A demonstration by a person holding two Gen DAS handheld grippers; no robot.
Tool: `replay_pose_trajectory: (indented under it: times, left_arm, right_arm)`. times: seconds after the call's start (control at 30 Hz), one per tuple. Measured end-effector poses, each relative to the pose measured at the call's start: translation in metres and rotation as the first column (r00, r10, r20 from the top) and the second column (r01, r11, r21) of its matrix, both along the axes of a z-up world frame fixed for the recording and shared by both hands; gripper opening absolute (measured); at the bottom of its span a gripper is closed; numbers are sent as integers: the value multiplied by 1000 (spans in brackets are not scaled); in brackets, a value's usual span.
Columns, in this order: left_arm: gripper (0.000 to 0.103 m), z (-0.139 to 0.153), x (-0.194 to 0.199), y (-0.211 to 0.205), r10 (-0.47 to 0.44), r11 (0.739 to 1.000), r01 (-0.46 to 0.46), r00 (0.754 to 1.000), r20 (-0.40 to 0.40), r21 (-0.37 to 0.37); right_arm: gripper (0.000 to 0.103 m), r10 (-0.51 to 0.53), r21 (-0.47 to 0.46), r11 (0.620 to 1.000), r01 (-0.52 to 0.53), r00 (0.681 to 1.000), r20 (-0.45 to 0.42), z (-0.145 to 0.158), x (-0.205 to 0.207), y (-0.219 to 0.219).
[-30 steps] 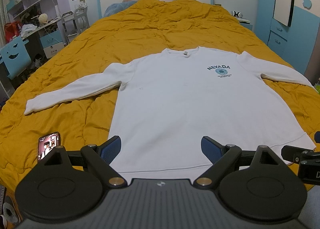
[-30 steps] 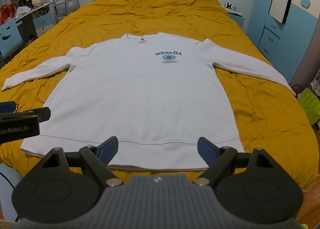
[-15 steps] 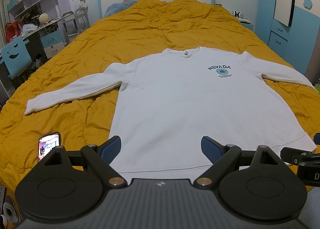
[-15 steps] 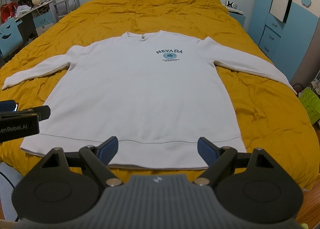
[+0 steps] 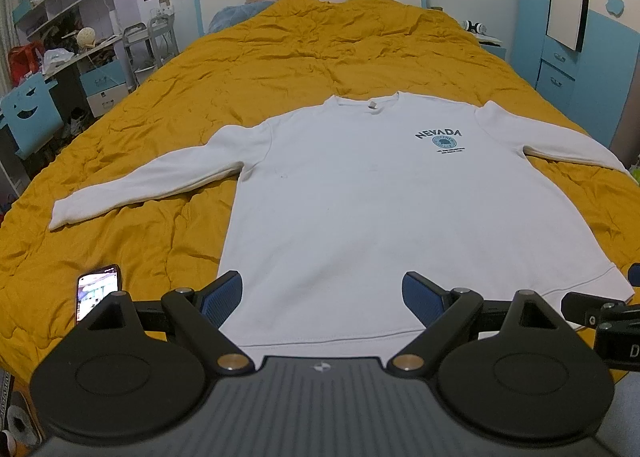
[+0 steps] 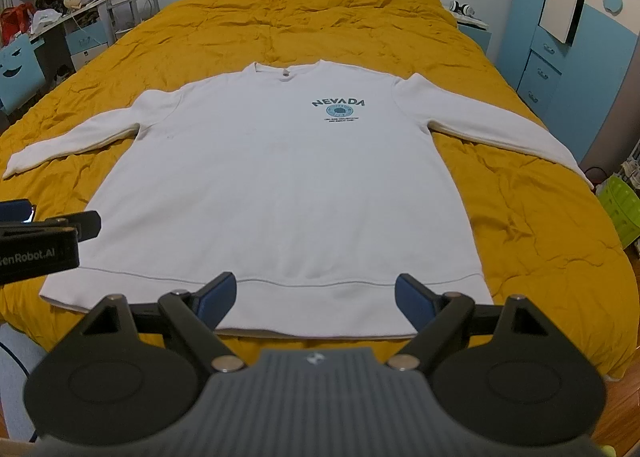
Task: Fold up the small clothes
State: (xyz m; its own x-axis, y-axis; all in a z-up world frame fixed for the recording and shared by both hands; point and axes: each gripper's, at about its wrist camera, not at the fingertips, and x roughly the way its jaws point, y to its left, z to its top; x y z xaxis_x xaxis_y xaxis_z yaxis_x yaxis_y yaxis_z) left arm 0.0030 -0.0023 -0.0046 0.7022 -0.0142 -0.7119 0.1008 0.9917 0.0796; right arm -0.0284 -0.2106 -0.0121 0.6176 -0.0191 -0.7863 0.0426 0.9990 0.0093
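A white long-sleeved sweatshirt (image 5: 360,209) with a blue "NEVADA" print lies flat, face up, on the orange bedspread (image 5: 280,53), sleeves spread out to both sides. It also shows in the right wrist view (image 6: 288,185). My left gripper (image 5: 322,295) is open and empty, held above the hem near its left half. My right gripper (image 6: 316,297) is open and empty, held above the hem near its right half. Each gripper's body shows at the edge of the other's view.
A lit phone (image 5: 98,289) lies on the bedspread left of the hem. A desk and shelves (image 5: 60,57) stand at the left, blue wardrobes (image 5: 580,37) at the right. A green basket (image 6: 620,209) sits beyond the bed's right edge.
Both grippers have drifted very slightly. The sweatshirt has not moved and both grippers stay open.
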Motion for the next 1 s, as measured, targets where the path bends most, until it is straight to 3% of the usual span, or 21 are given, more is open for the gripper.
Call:
replay_pose_trajectory:
  times: [1.0]
  left_arm:
    - [103,2,2,1,-6,1000,6,1000,0,-8]
  right_arm:
    - [82,12,-18,1000,-12,1000,-1,4,-1,5]
